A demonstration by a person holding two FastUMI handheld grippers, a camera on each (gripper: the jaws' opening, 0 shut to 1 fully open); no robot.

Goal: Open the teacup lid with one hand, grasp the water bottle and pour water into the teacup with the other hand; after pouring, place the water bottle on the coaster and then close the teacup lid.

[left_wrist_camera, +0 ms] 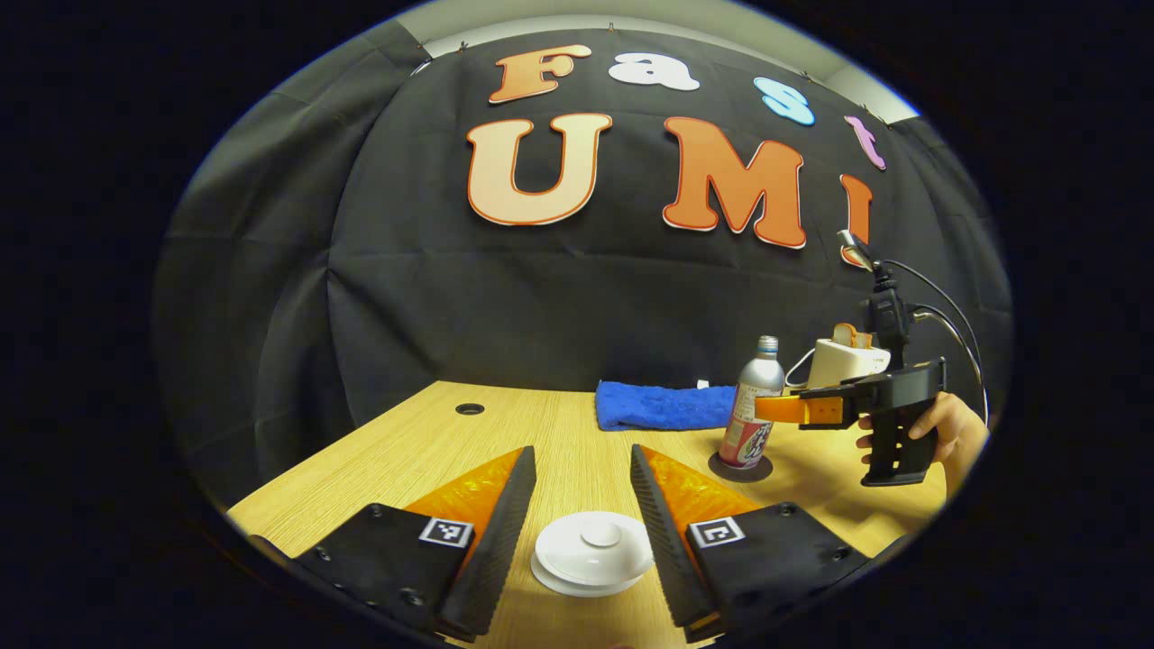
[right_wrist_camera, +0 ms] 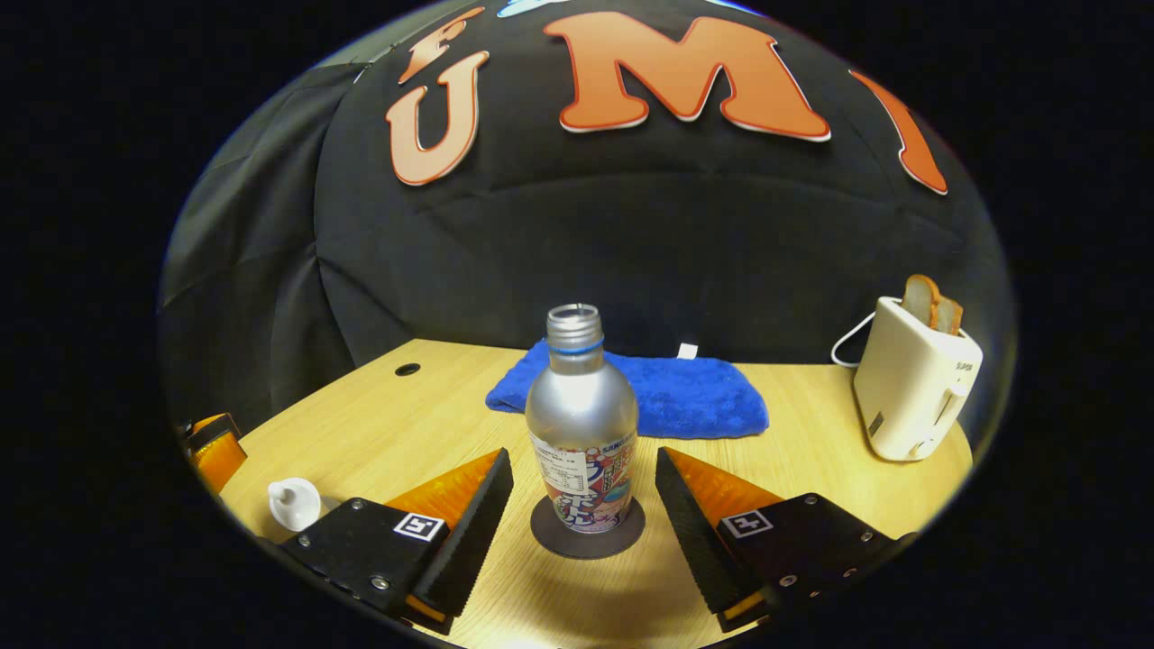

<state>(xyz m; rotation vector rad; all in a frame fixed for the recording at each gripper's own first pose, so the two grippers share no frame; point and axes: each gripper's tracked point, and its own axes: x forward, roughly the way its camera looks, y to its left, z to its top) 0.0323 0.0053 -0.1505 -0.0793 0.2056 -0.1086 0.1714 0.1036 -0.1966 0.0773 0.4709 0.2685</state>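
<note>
A white teacup with its knobbed lid (left_wrist_camera: 592,552) on stands between the fingers of my left gripper (left_wrist_camera: 581,451), which is open and not touching it. The same cup (right_wrist_camera: 293,503) shows at the left in the right gripper view, beside my left gripper (right_wrist_camera: 212,446). A silver water bottle (right_wrist_camera: 583,424), uncapped, stands upright on a dark round coaster (right_wrist_camera: 588,541). My right gripper (right_wrist_camera: 583,460) is open, one finger on each side of the bottle, with a gap to it. From the left gripper view, the bottle (left_wrist_camera: 753,406) and the hand-held right gripper (left_wrist_camera: 784,410) are at the right.
A folded blue towel (right_wrist_camera: 649,392) lies behind the bottle. A white toaster (right_wrist_camera: 911,388) with bread in it stands at the table's right, its cord trailing behind. A cable hole (right_wrist_camera: 407,370) is at the wooden table's (left_wrist_camera: 433,442) far left. A hand (left_wrist_camera: 942,433) holds the right gripper.
</note>
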